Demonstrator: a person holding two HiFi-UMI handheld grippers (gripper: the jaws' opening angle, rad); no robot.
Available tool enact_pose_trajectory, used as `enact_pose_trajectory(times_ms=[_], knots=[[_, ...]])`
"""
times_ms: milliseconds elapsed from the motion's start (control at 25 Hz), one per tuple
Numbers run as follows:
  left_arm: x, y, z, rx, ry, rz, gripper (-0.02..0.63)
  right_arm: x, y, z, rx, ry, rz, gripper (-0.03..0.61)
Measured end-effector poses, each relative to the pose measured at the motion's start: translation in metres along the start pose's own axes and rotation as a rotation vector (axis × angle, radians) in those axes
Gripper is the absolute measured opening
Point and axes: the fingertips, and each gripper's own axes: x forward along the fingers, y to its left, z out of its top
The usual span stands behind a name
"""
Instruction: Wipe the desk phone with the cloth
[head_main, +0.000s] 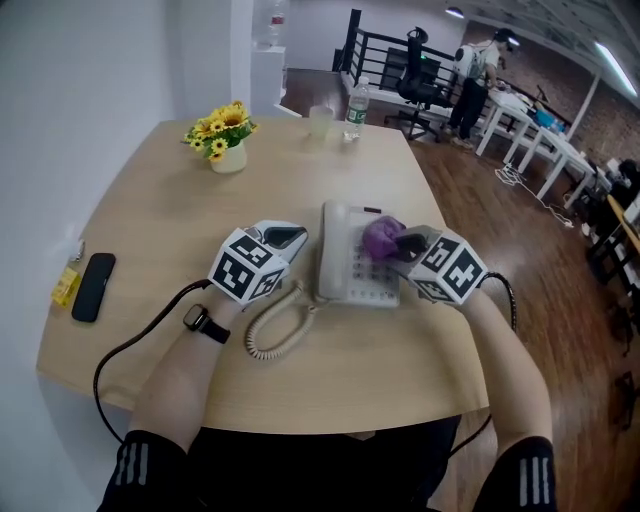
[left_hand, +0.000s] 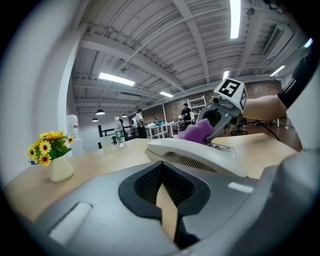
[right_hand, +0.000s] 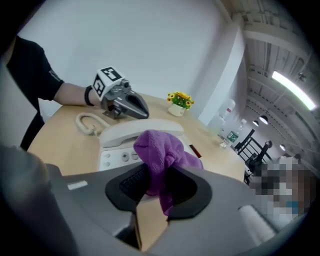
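Two grippers: my right gripper (head_main: 397, 246) pinches a crumpled purple cloth (head_main: 380, 236) over the cream plastic desk phone (head_main: 352, 278), mid-frame. My left gripper (head_main: 291, 237), closed empty, sits leftward.

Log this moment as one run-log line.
right gripper: jaws shut on purple cloth, over desk phone keypad | left gripper: jaws shut, empty, beside handset
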Motion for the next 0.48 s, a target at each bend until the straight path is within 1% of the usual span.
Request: enact_pose_trajectory(times_ms=[200, 320, 400, 440, 480], knots=[[0.0, 0.002, 0.0, -0.01, -0.009, 0.004, 0.002, -0.024, 0.067, -0.019, -0.069, -0.018, 0.08, 0.112], [-0.001, 0.002, 0.0, -0.017, -0.013, 0.003, 0.002, -0.036, 0.095, -0.027, -0.099, -0.008, 0.134, 0.112], [-0.001, 0.001, 0.001, -0.015, -0.013, 0.003, 0.002, -0.043, 0.102, -0.026, -0.114, -0.009, 0.16, 0.112], [-0.001, 0.001, 0.001, -0.014, -0.012, 0.003, 0.002, -0.047, 0.099, -0.021, -0.114, -0.026, 0.153, 0.112], [-0.001, 0.001, 0.001, -0.015, -0.013, 0.003, 0.002, -0.051, 0.089, -0.013, -0.106, -0.055, 0.127, 0.112]])
